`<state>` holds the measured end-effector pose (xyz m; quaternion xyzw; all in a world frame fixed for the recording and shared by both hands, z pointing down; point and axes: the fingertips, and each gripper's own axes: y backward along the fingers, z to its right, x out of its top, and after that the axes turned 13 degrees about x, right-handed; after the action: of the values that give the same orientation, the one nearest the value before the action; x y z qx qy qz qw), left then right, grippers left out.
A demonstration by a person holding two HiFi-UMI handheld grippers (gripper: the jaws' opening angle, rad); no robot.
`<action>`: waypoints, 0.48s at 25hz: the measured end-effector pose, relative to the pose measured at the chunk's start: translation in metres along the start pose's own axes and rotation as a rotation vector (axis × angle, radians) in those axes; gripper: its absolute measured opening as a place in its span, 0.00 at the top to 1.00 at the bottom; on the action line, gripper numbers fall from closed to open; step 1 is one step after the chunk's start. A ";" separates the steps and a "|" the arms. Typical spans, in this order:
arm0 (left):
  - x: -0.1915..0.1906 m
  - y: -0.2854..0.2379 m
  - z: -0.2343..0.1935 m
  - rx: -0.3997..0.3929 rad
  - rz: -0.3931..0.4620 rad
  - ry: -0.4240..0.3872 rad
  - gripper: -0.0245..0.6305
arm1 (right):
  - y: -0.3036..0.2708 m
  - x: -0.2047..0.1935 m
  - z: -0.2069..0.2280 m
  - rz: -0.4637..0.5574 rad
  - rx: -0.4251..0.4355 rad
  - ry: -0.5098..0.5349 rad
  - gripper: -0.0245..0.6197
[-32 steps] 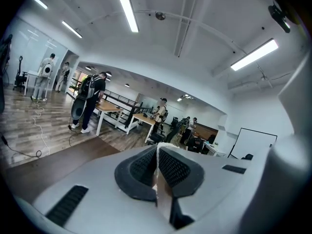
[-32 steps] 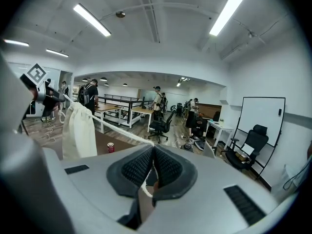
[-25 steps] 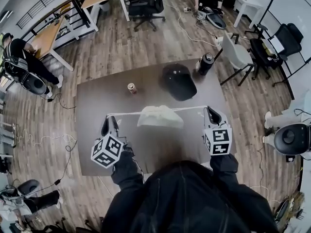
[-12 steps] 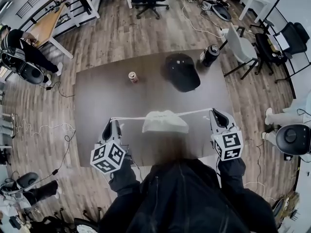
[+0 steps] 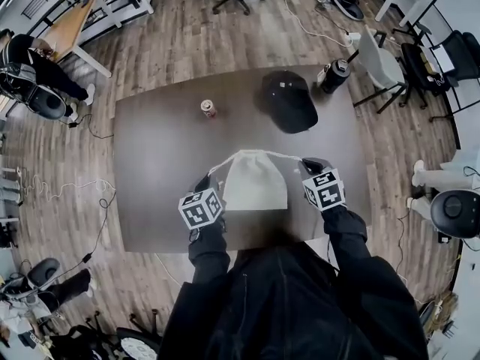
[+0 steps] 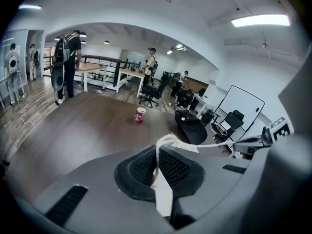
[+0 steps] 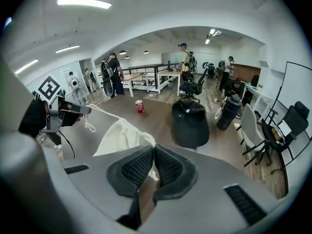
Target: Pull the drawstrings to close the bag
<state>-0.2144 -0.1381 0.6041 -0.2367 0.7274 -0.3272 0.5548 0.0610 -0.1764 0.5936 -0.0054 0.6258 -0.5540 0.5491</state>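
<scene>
- Left gripper (image 6: 157, 165) had its jaws squeezed together on a drawstring (image 6: 168, 140). The white cord ran down between the pads, with a short white end sticking out behind them.
- Right gripper (image 7: 152, 162) was in the same state, jaws pinched on the drawstring on its side, right at the tips of the pads.
- The cloth bag (image 5: 255, 182) sat between the two grippers, just beside each one. It was pale, and its top edge was bunched up ahead of the jaws.
- From each gripper's tip, the cord slanted forward and inward to the top of the bag.
- Couldn't tell whether the bag lay flat on the table (image 5: 157, 156) or hung slightly over it.
- Further out past the bag, well apart from both grippers, a small can (image 5: 208, 108) stood upright, ahead of the left gripper.
- A black cap-like thing (image 5: 289, 100) lay ahead of the right gripper, and a dark bottle (image 5: 335, 73) stood beyond it near the table's far corner.
- People, desks and office chairs were around the room beyond the table.
</scene>
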 end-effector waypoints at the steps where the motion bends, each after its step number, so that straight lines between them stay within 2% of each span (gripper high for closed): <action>1: -0.007 -0.010 0.001 -0.003 -0.026 -0.011 0.91 | -0.011 -0.006 0.000 -0.023 0.012 -0.010 0.91; 6: -0.045 -0.049 -0.010 0.008 -0.160 -0.059 0.91 | -0.055 -0.042 -0.006 -0.119 0.047 -0.083 0.91; 12: -0.063 -0.074 -0.043 0.071 -0.231 -0.194 0.91 | -0.071 -0.064 0.012 -0.223 0.011 -0.031 0.91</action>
<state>-0.2404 -0.1339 0.7075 -0.3295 0.6265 -0.3898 0.5891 0.0522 -0.1727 0.6897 -0.0809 0.6097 -0.6148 0.4936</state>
